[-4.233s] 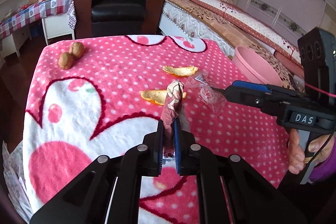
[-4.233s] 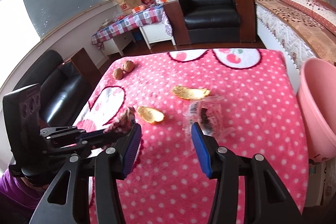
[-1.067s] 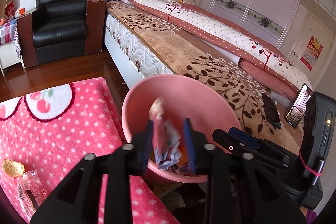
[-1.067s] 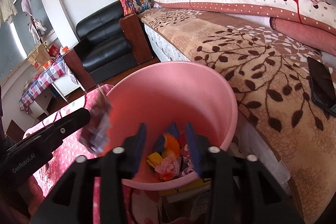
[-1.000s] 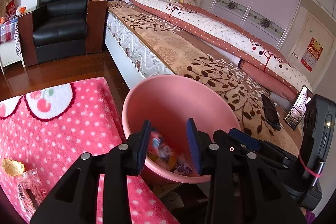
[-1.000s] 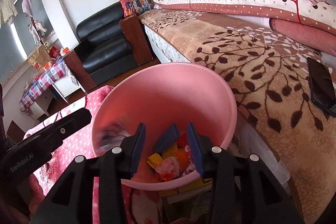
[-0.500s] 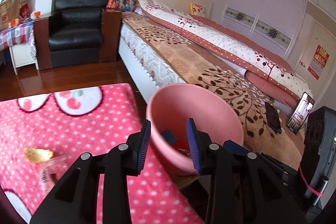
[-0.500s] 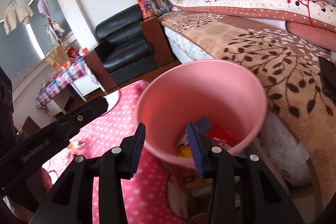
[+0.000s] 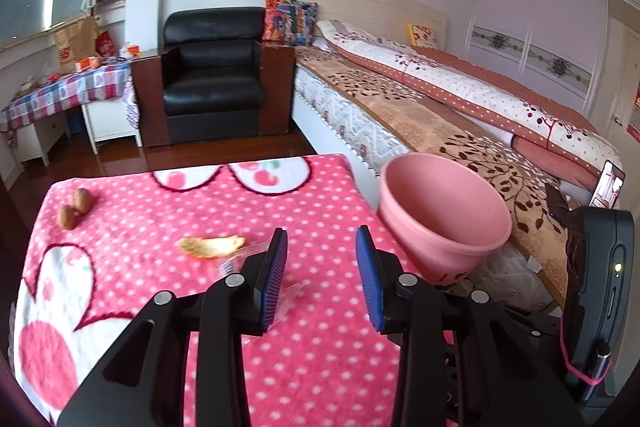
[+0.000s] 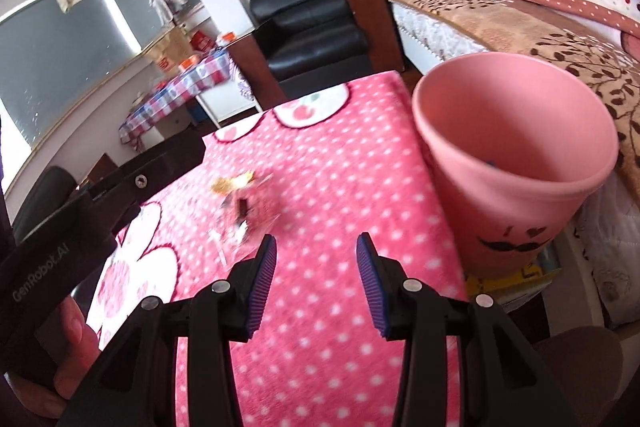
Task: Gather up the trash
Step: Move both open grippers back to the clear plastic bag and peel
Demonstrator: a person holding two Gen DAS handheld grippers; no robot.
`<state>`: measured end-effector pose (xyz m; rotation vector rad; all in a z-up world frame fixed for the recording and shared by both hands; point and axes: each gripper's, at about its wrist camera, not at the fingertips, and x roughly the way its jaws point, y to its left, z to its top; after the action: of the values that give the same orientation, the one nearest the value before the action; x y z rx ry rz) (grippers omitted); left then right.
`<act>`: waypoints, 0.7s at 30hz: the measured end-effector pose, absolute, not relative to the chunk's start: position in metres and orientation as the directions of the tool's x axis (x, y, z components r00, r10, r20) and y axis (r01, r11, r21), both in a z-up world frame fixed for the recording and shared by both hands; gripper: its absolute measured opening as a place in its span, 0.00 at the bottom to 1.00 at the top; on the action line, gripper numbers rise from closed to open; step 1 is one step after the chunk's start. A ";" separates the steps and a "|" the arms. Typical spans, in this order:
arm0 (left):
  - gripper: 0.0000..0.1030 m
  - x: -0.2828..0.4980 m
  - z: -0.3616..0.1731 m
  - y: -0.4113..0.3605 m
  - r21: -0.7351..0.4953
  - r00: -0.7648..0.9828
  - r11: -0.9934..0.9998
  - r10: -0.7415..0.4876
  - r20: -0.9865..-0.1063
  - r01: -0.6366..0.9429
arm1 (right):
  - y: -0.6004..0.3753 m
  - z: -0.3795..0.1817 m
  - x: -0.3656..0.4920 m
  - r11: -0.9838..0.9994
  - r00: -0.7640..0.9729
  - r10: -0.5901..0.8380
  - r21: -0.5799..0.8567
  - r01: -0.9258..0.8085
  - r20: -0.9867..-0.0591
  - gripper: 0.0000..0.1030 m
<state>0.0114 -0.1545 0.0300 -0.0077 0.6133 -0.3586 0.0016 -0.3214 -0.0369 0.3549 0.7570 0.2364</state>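
The left gripper stands spread with nothing between its ribbed blue pads, and the right gripper is spread and empty too (its pads look more purple in that view). Both hover over the surface, which is covered in a fuzzy pink blanket with white dots and large white flower shapes.

Just ahead of the left gripper lies a crinkled clear plastic wrapper, partly hidden behind the left finger, and touching its far side is a curled orange peel. In the right wrist view the wrapper is blurred.

Two rough brown walnuts sit together near the far left edge of the surface, well apart from the peel.

Off the right edge stands a smooth, round pink plastic bin, between surface and bed. The stretch of blanket between gripper and bin is bare.
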 end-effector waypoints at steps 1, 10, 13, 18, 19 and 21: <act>0.35 0.007 0.031 -0.149 -0.115 0.763 0.942 -0.324 -0.559 0.315 | -0.316 -0.037 -0.002 0.915 0.704 0.335 0.396 -0.084 -0.626 0.40; 0.35 -0.025 0.027 -0.113 -0.160 0.780 0.959 -0.284 -0.558 0.235 | -0.292 -0.024 -0.033 0.935 0.736 0.298 0.340 -0.099 -0.607 0.41; 0.35 -0.039 0.026 -0.107 -0.158 0.781 0.958 -0.286 -0.555 0.238 | -0.287 -0.020 -0.041 0.939 0.743 0.297 0.323 -0.115 -0.600 0.42; 0.35 -0.056 0.027 -0.098 -0.164 0.793 0.961 -0.277 -0.543 0.223 | -0.279 -0.013 -0.056 0.942 0.754 0.298 0.307 -0.134 -0.585 0.43; 0.35 -0.059 0.027 -0.096 -0.168 0.793 0.961 -0.278 -0.542 0.221 | -0.277 -0.011 -0.059 0.941 0.755 0.302 0.307 -0.139 -0.583 0.43; 0.35 -0.065 0.028 -0.092 -0.175 0.797 0.960 -0.280 -0.535 0.219 | -0.274 -0.008 -0.066 0.940 0.756 0.308 0.305 -0.150 -0.577 0.46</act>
<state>-0.0651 -0.0924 0.0282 -0.1059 0.5908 -0.2684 -0.0660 -0.2742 -0.0080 0.2480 0.6687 0.2525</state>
